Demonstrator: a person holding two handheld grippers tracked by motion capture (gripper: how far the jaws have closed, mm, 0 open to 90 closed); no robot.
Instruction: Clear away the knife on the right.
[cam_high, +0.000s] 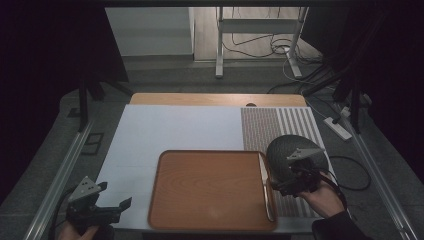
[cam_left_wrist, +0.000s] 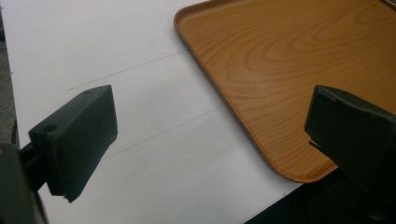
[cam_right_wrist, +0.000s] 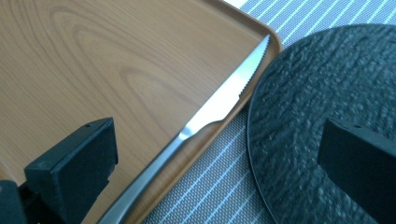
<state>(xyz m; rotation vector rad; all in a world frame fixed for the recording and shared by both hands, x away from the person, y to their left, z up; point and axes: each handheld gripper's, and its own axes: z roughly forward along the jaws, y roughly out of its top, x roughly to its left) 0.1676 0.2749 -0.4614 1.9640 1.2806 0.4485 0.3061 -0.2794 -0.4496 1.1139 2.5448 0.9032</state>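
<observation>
A wooden tray (cam_high: 210, 190) lies at the table's front middle, bare inside (cam_left_wrist: 299, 60) (cam_right_wrist: 93, 60). A steel knife (cam_high: 266, 187) (cam_right_wrist: 210, 116) rests along the tray's right rim, its serrated tip pointing away. A dark textured plate (cam_high: 287, 150) (cam_right_wrist: 308, 121) sits on the striped mat just right of the tray. My right gripper (cam_high: 295, 182) (cam_right_wrist: 219, 172) hovers open over the knife and the plate's near edge, one jaw above the tray, the other above the plate. My left gripper (cam_high: 112, 200) (cam_left_wrist: 205, 140) stands open above the white sheet, left of the tray's near corner.
A white sheet (cam_high: 170, 130) covers the left and middle of the table. A striped placemat (cam_high: 280, 122) (cam_right_wrist: 224, 186) lies at the right. The table's front edge is close beneath both hands. A desk frame (cam_high: 260, 30) and cables stand on the floor beyond.
</observation>
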